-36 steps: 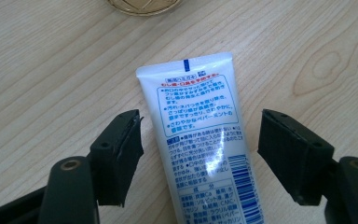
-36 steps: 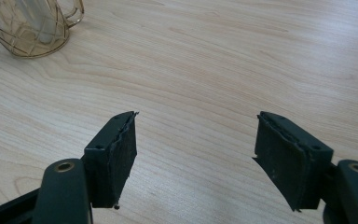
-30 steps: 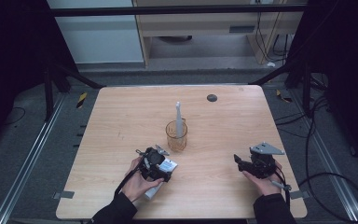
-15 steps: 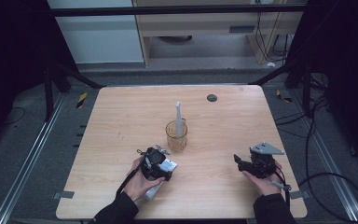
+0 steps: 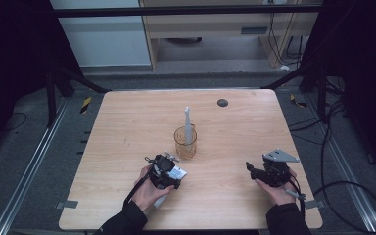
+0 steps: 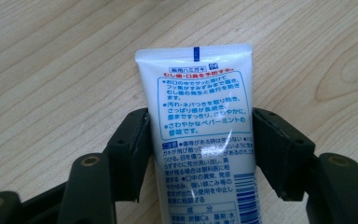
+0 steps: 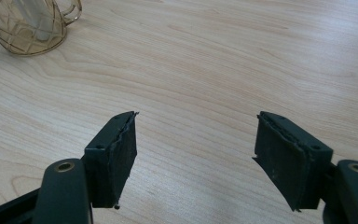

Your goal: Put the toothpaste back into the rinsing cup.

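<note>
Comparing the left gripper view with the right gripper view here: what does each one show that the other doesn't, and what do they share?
Left gripper view: a white toothpaste tube with printed text, clamped between the left gripper and its black jaws. Right gripper view: the right gripper with jaws wide apart and nothing between them, plus an amber glass cup at the top left. Both: the light wooden table beneath.
</note>
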`<control>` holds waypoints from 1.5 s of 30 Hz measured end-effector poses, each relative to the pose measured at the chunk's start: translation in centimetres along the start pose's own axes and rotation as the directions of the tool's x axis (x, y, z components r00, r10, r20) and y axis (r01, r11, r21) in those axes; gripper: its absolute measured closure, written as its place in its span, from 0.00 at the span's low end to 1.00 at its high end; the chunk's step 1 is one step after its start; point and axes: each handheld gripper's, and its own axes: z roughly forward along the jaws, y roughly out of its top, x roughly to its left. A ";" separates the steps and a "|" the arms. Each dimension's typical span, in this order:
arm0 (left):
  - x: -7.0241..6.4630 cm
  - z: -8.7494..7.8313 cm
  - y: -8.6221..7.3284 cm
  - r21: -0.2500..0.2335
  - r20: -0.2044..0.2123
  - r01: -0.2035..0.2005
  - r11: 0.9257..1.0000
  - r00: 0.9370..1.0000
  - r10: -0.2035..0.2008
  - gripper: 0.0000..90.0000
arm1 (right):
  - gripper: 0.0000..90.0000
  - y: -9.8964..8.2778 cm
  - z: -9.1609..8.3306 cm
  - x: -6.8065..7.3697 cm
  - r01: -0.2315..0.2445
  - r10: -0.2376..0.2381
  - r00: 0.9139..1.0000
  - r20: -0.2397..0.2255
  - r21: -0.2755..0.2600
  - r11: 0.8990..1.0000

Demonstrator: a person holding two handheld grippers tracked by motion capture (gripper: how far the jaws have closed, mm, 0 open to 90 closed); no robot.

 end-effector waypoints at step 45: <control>3.1 -8.3 -0.2 -0.320 0.047 0.067 0.945 0.997 -0.055 0.77 | 0.36 -0.2 -0.1 -0.4 0.013 -0.012 1.000 0.008 -0.014 1.000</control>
